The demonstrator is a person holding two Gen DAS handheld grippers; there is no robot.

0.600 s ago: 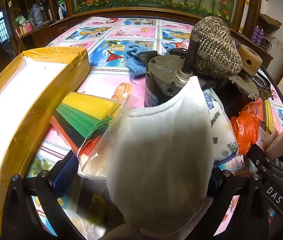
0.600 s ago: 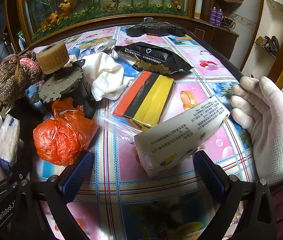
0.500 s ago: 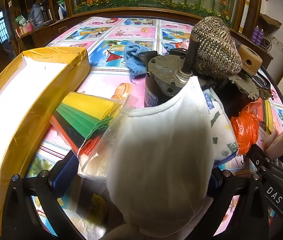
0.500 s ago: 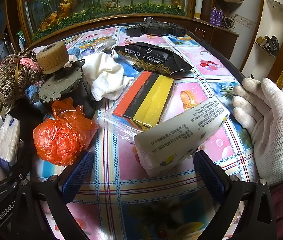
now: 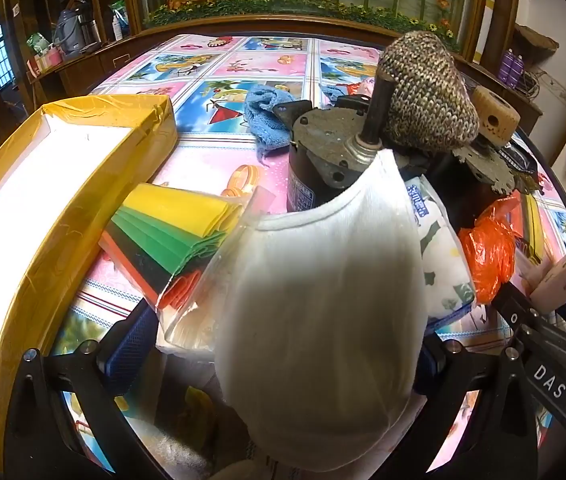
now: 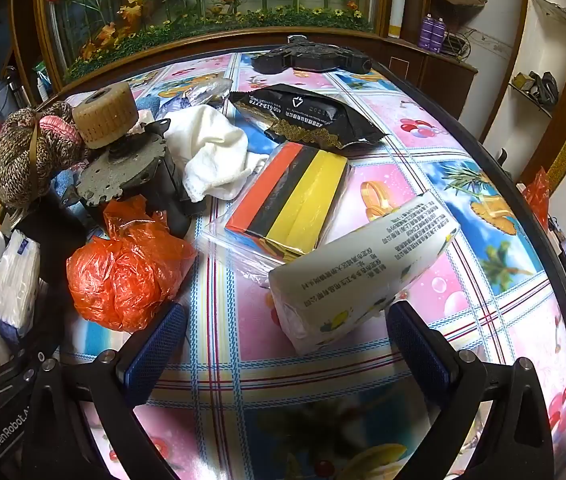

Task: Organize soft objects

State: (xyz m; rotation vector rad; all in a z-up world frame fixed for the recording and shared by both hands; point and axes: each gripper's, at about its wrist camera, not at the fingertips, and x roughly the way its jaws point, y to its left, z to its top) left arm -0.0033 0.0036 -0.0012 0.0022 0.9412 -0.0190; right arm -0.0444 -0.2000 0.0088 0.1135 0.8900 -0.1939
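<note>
Hovering over the patterned pink-and-blue tablecloth (image 6: 479, 208), right gripper (image 6: 287, 344) has its blue-padded fingers spread wide, nothing clamped; a white printed soft tissue pack (image 6: 363, 264) lies in the gap, its near end close to the right-hand pad, contact unclear. Landmark: that tissue pack. Just beyond it and touching or overlapping its far edge, a clear bag of folded red, black and yellow sheets (image 6: 295, 196). Beyond that bag, a black foil pouch with gold trim (image 6: 307, 116) and a crumpled white towel (image 6: 211, 156). Left of the pack, a crumpled orange plastic bag (image 6: 123, 268), apart from it; behind the bag a grey metal motor with a tan toothed wheel (image 6: 123, 164), and a brown knitted hat (image 6: 27, 156) further left. Far end of the table from the pack: a black moulded plastic part (image 6: 311, 58). Left gripper (image 5: 275, 344): a white fabric piece (image 5: 323, 308) fills the space between its fingers and hides the pads' contact, so cannot tell whether it is gripped or how wide the jaws stand. Alongside the fabric, a clear bag of yellow, green, black and red sheets (image 5: 171, 232) and a white patterned wipes pack (image 5: 443, 264). Further left, a yellow-taped white foam tray (image 5: 43, 200). Beyond, a blue knitted cloth (image 5: 267, 116) on the table.
</note>
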